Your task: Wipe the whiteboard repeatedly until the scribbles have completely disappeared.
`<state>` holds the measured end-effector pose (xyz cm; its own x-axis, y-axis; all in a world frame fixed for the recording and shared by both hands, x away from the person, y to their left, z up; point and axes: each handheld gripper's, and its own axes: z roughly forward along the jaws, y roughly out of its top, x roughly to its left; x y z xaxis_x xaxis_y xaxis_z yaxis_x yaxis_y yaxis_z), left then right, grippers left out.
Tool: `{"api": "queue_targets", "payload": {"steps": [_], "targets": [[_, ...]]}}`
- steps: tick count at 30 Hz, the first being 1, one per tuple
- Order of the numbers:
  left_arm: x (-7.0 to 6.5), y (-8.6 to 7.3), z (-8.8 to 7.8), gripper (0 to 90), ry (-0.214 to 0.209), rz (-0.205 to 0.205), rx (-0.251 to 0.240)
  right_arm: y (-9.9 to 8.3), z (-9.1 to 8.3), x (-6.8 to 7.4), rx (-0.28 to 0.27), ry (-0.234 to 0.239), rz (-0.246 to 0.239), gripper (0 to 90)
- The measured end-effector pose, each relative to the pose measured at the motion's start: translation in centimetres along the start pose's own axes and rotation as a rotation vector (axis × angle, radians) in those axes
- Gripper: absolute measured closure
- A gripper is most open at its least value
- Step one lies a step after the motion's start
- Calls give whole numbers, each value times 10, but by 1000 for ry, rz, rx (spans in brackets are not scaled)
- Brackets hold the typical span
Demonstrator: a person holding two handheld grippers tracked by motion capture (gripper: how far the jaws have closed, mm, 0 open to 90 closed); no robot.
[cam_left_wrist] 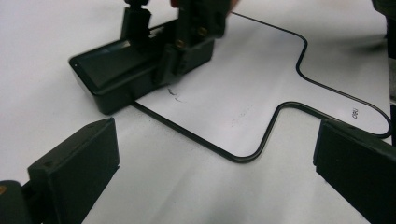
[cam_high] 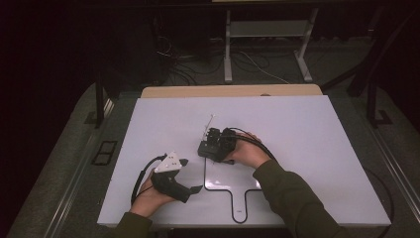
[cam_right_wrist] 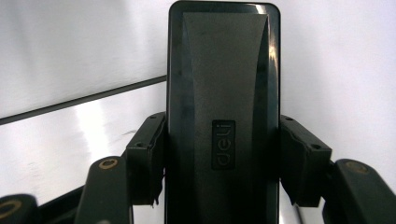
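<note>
Right tool point(cam_high: 214, 144) clamped on the black deli eraser point(cam_right_wrist: 223, 116), at the outlined board's point(cam_left_wrist: 261, 93) edge. Left tool point(cam_high: 190, 174) jaws apart, holding nothing; bare white table point(cam_high: 307, 139) lies ahead.

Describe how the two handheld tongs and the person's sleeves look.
Both tongs are black. The left tongs carry a pale grey three-cornered plate with small dark dots on top, and a black cable loops back from them. Their jaws are chunky flat-faced blocks. The right tongs trail black cables over the hand; brass-coloured screws sit in the jaw arms. Both sleeves are dark olive green.
</note>
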<state>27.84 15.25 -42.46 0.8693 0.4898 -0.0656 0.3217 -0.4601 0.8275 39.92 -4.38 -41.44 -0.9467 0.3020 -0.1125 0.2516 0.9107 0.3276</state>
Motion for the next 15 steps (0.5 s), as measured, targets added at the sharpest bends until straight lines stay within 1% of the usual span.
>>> {"api": "queue_targets", "payload": {"steps": [1, 2, 3, 8, 9, 11, 12, 13, 14, 15], "targets": [[0, 0, 0, 0, 0, 0, 0, 0, 0, 0, 0, 0, 0, 387], [0, 0, 0, 0, 1, 0, -1, -2, -2, 6, 2, 3, -11, 386], [0, 0, 0, 0, 1, 0, -2, -2, -2, 6, 2, 3, -11, 386], [-1, 1, 1, 0, 0, -1, 0, -3, -5, 22, 7, 10, -49, 387], [-1, 1, 1, 0, 2, -2, -1, -2, -5, 22, 15, 5, -57, 387], [-2, 1, 1, 0, 1, 0, 0, -2, -4, 21, 13, 9, -53, 386], [-1, 1, 1, 0, 1, 3, 0, -1, -4, 18, 16, 6, -47, 386], [-1, 1, 1, 0, 1, 2, 1, 0, -2, 12, 16, 2, -32, 386], [-1, 1, 1, 0, 1, 2, -1, 0, -2, 12, 16, 2, -32, 386], [-1, 0, 1, 0, 1, 3, -1, 1, -1, 9, 16, -3, -22, 386]]}}
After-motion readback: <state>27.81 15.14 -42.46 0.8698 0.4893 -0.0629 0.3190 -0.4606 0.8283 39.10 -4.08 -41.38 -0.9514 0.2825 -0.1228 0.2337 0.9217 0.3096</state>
